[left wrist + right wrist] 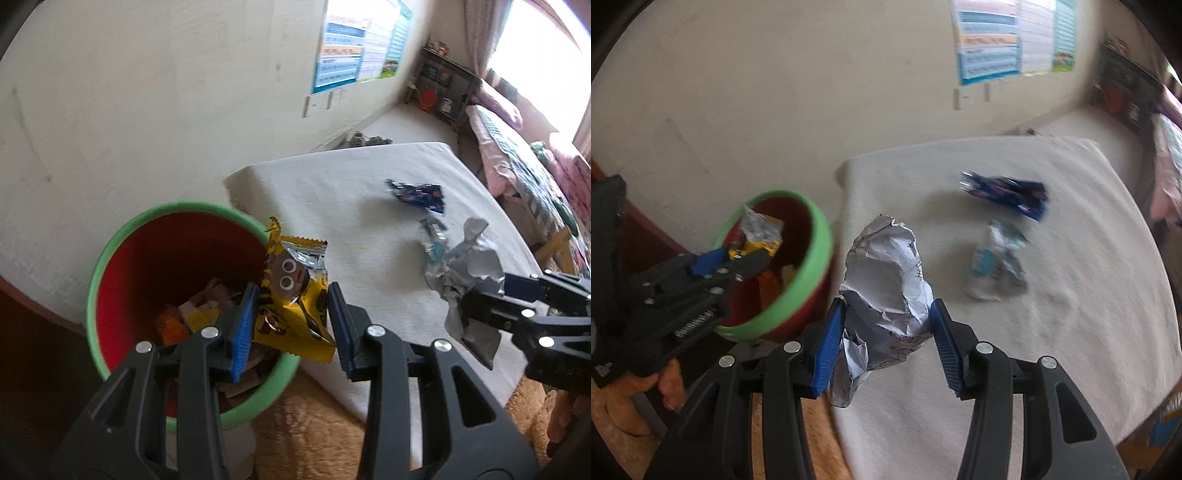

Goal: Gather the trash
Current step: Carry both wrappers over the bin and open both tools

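My left gripper [291, 325] is shut on a yellow snack wrapper [291, 295] with googly eyes, held over the right rim of the red bin with a green rim [110, 251]. Beyond the table's left edge, the bin [816, 254] holds several wrappers. My right gripper [886, 339] is shut on a crumpled white paper [886, 280] above the cloth-covered table [1071, 295]. The paper [469, 266] and the right gripper [480, 299] show at the right of the left wrist view. A dark blue wrapper [1004, 194] and a light blue-and-white wrapper [997, 262] lie on the table.
A cream wall [147, 110] with a poster [354, 48] stands behind the bin. A bed [524, 158] and a shelf [443, 85] are at the far right. Brown fluffy rug [310, 435] lies below the table edge. A hand [665, 384] holds the left gripper.
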The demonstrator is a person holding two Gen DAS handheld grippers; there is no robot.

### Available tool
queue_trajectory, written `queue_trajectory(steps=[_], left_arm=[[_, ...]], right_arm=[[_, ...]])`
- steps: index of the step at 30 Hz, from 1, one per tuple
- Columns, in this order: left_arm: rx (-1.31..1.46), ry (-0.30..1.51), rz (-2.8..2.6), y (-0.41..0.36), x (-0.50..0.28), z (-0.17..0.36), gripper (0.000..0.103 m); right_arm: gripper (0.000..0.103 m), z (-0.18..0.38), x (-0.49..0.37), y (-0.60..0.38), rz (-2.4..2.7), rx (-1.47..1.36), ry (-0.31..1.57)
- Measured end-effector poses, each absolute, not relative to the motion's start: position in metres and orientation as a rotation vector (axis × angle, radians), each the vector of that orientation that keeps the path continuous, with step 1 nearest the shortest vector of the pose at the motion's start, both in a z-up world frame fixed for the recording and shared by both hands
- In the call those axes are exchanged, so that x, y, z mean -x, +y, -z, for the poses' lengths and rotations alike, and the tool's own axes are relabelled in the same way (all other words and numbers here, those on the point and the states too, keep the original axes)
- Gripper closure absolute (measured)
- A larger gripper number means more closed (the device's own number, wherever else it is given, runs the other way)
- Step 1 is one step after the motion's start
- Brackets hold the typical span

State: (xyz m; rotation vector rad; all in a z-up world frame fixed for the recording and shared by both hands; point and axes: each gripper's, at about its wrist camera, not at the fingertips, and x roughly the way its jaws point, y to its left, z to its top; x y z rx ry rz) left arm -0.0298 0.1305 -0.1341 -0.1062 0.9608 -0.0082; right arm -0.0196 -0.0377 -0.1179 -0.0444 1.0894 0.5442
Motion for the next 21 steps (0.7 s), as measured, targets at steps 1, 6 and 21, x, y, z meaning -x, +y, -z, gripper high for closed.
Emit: queue_trajectory(steps=[1, 6, 21], left_arm=[[0.112, 0.963, -0.005, 0.137, 0.031, 0.136, 0.066], [0.173, 1.003, -0.117, 0.182, 0.043, 0.150, 0.066], [0.283, 1.069, -0.184, 0.232, 0.056, 0.181, 0.066]], right_arm=[[0.056, 0.117, 0.018, -0.030, -0.569, 0.040, 1.089], [0.056, 0.118, 0.010, 0.013, -0.673, 0.046, 1.110], [0.055, 0.133, -0.004, 0.073, -0.727, 0.066, 1.161]])
